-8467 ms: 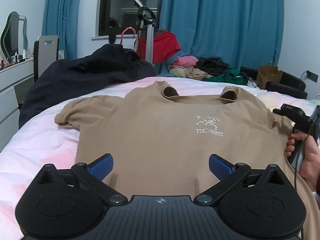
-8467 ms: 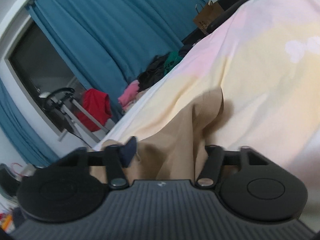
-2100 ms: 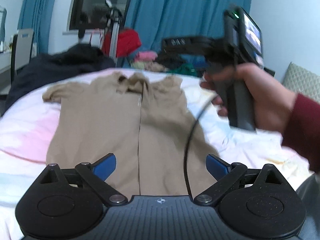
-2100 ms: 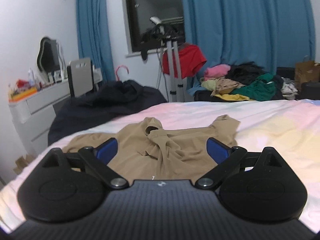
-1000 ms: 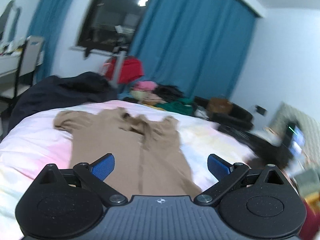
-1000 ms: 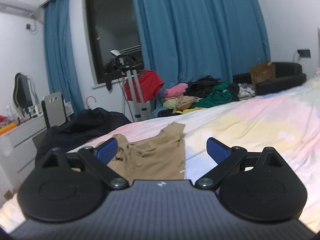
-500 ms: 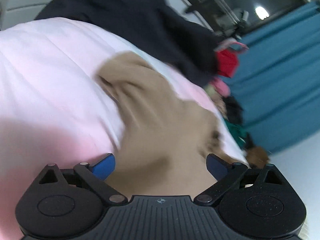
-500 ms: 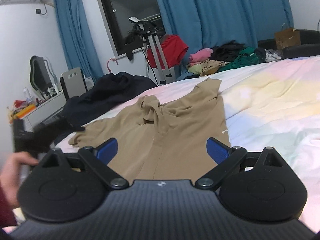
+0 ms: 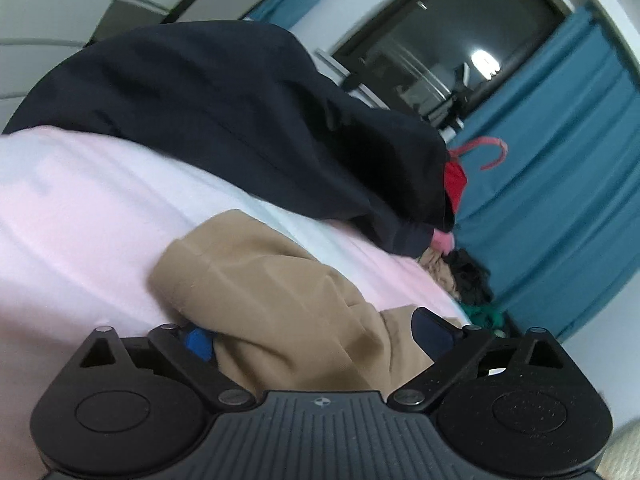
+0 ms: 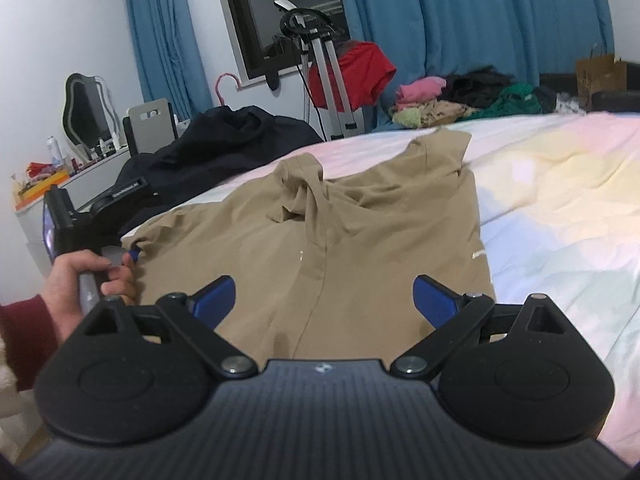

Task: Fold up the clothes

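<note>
One bed [image 10: 560, 208] with a pale pink, yellow and white sheet fills both views. One tan shirt [image 10: 360, 240] lies flat on it, its right side folded in over the middle and its collar bunched near the far end. One dark jacket [image 9: 224, 120] is heaped on the bed's far left corner, just beyond the shirt's left sleeve [image 9: 248, 280]. Past the bed's far edge sits one pile of mixed clothes [image 10: 460, 98] under the blue curtains [image 10: 480, 20], and one red garment [image 10: 356, 72] hangs on one metal stand [image 10: 320, 52] by the window.

There are two grippers. The left gripper [image 9: 316, 338], held by the left hand [image 10: 92, 276], sits low at the left sleeve; its two fingers are spread with the sleeve cloth bunched between them, one blue pad [image 9: 198, 344] half hidden under the fabric. The right gripper [image 10: 324, 296] hovers above the shirt's near hem, its two blue pads [image 10: 434, 300] spread wide and holding nothing.
</note>
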